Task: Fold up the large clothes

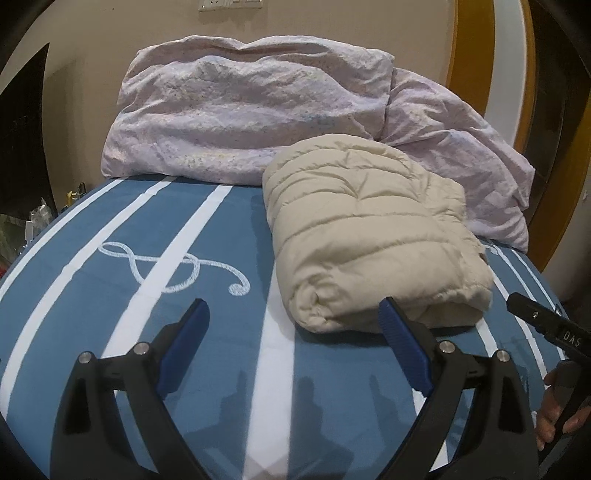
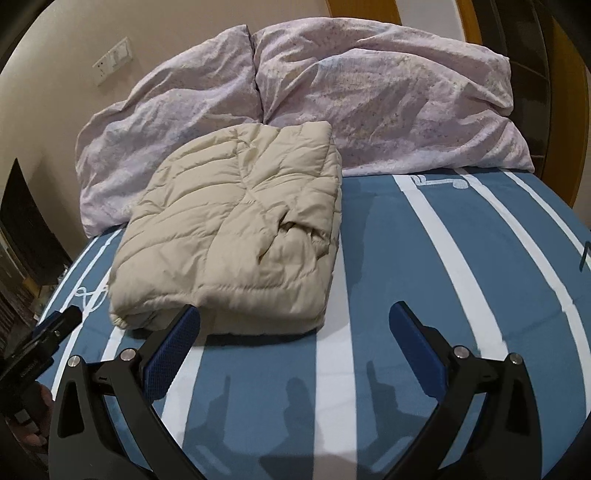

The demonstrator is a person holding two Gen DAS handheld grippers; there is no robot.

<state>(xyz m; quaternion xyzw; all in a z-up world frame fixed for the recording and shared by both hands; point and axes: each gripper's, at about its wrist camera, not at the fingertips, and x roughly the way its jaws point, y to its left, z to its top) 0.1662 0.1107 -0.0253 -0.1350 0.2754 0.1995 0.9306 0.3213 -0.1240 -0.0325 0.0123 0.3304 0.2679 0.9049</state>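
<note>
Your left gripper (image 1: 293, 308) hangs over the near part of the bed (image 1: 110, 295), its jaws wide apart with nothing between them. The right-hand finger's blue pad (image 1: 402, 347) sits in front of the near edge of the jacket (image 1: 373, 236); you cannot tell whether it touches the fabric.

Your right gripper (image 2: 295, 312) is likewise spread wide and empty, over the striped blue sheet (image 2: 480, 295). Its left pad (image 2: 170, 354) overlaps the jacket's (image 2: 236, 229) near edge in view.

The jacket, a beige quilted one, lies folded into a thick bundle on the bed, its far end resting against the pillows (image 2: 369, 110). From the left wrist view it sits to the right of centre, with a rolled fold facing you; from the right wrist view it lies left of centre. The two lilac pillows (image 1: 251, 110) lie side by side at the far end of the bed against the wall (image 1: 110, 29).

A hand (image 1: 554, 410) holding the other gripper shows at the right edge of the left view.
</note>
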